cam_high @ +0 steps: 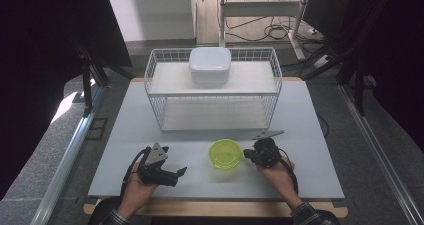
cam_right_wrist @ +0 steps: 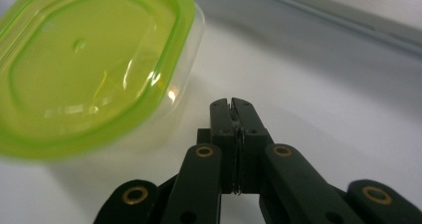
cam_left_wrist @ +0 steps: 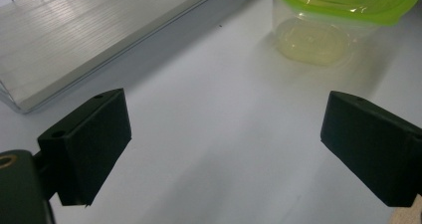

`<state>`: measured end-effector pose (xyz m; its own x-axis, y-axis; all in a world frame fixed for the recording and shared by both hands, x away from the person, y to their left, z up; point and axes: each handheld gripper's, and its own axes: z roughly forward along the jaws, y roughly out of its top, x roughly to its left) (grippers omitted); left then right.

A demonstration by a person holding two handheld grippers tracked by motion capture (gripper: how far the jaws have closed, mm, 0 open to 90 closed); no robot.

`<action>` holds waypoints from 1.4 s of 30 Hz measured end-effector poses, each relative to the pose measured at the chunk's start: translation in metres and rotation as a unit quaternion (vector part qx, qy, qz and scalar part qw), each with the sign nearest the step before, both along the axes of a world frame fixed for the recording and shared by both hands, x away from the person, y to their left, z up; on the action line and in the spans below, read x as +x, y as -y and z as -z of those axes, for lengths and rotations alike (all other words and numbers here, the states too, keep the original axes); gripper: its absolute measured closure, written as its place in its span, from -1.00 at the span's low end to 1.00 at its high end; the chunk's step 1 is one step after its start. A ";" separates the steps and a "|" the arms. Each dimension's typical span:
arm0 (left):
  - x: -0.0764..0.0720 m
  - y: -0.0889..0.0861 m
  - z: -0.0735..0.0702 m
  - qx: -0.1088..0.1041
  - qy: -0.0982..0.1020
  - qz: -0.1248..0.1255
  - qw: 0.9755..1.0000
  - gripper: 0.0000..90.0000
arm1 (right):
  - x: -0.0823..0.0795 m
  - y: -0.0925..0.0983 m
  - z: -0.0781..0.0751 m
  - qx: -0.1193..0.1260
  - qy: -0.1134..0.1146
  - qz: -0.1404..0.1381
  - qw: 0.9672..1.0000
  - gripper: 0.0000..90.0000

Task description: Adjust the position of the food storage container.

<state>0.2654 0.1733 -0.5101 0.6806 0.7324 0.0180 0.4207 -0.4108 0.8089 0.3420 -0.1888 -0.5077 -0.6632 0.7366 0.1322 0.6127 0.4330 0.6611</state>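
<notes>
Judging the risk first, I thought the light green-lidded tub [cam_high: 225, 154] could skate across the slick table [cam_high: 310, 150] if my right gripper [cam_high: 248, 155], at its three o'clock, nudged it with jaws clenched tight and nothing between them. A sideways push low on the wall might slide it or tip it rather than seat a hold. My left gripper [cam_high: 181, 171] sat near the tub's eight o'clock with jaws spread wide and empty, pointing toward it; closing too early would only pinch air.

The tub stood at the table's front centre, at six o'clock from the wire rack [cam_high: 212, 90]. Its body was clear, thin plastic with rounded corners; its lid was glossy, translucent lime with a raised rim. The rack was white wire mesh around flat shelves, with a smooth white lidded box [cam_high: 210, 64] on top.
</notes>
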 end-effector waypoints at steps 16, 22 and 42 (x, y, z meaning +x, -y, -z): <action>-0.006 -0.001 0.002 0.004 -0.006 -0.002 1.000 -0.88 | -0.037 -0.008 -0.002 0.026 -0.037 -0.051 0.998 0.91; -0.006 0.000 0.002 0.005 -0.007 -0.002 1.000 -0.88 | -0.028 -0.017 -0.001 0.021 -0.029 -0.052 0.998 0.92; -0.005 -0.011 0.006 0.025 -0.014 -0.001 1.000 -0.94 | -0.025 0.006 -0.013 0.023 0.054 -0.067 0.996 -0.29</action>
<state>0.2607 0.1839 -0.5165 0.6794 0.7328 0.0362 0.4438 -0.4498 0.7751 0.3166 -0.1947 -0.4948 -0.7675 0.6352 0.0865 0.4754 0.4733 0.7416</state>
